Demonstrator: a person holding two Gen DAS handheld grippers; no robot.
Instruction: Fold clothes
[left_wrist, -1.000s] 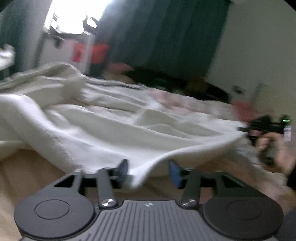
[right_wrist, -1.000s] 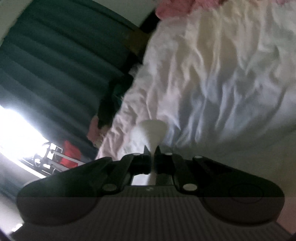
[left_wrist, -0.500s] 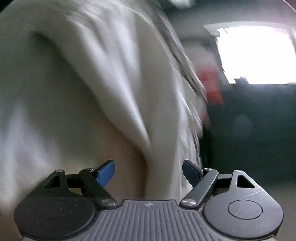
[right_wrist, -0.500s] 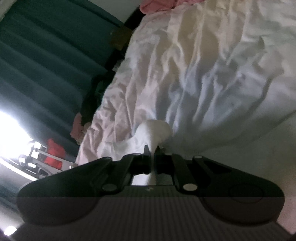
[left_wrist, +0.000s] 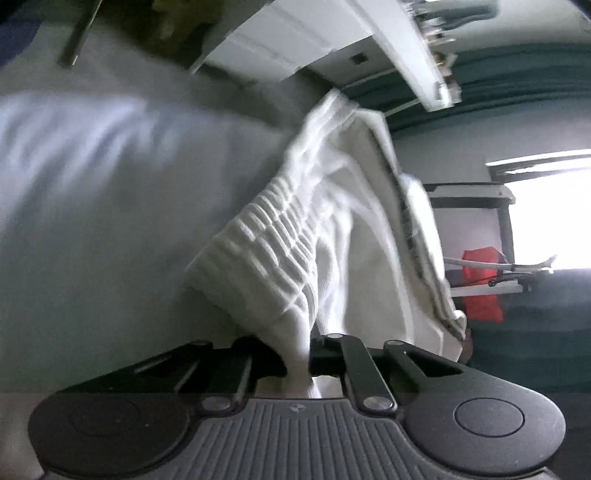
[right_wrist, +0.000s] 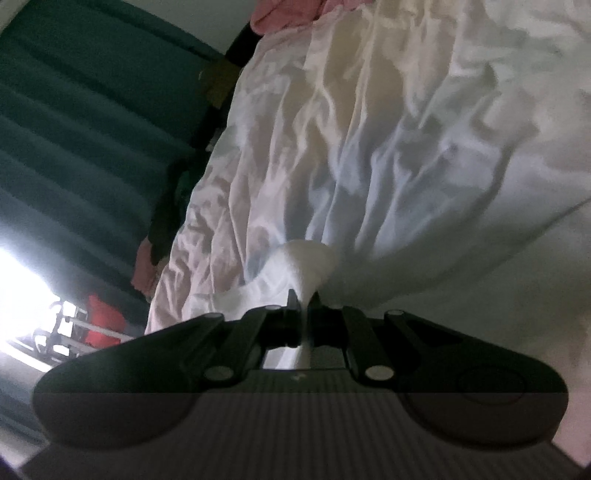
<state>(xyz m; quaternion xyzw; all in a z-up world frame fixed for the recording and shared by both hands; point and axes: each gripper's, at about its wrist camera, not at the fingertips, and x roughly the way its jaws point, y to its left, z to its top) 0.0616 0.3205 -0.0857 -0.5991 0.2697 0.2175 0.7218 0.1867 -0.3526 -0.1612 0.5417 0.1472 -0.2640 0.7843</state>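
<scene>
A white knit garment (left_wrist: 325, 236) with a ribbed hem hangs in the left wrist view. My left gripper (left_wrist: 297, 360) is shut on its ribbed edge, and the cloth rises from the jaws and drapes to the right. In the right wrist view my right gripper (right_wrist: 303, 301) is shut on another bunched part of the white garment (right_wrist: 301, 266), which bulges just beyond the jaws. Both views are tilted steeply, so the cloth is held up off the bed.
A rumpled white bed sheet (right_wrist: 388, 147) fills the right wrist view, with pink cloth (right_wrist: 280, 14) at its far end. Dark teal curtains (right_wrist: 74, 129), a bright window (left_wrist: 550, 206) and a rack with a red item (left_wrist: 482, 288) stand beyond.
My left gripper was open with cloth between its fingers; it has closed on the ribbed edge and swung sharply. My right gripper stays shut on the garment and has shifted slightly.
</scene>
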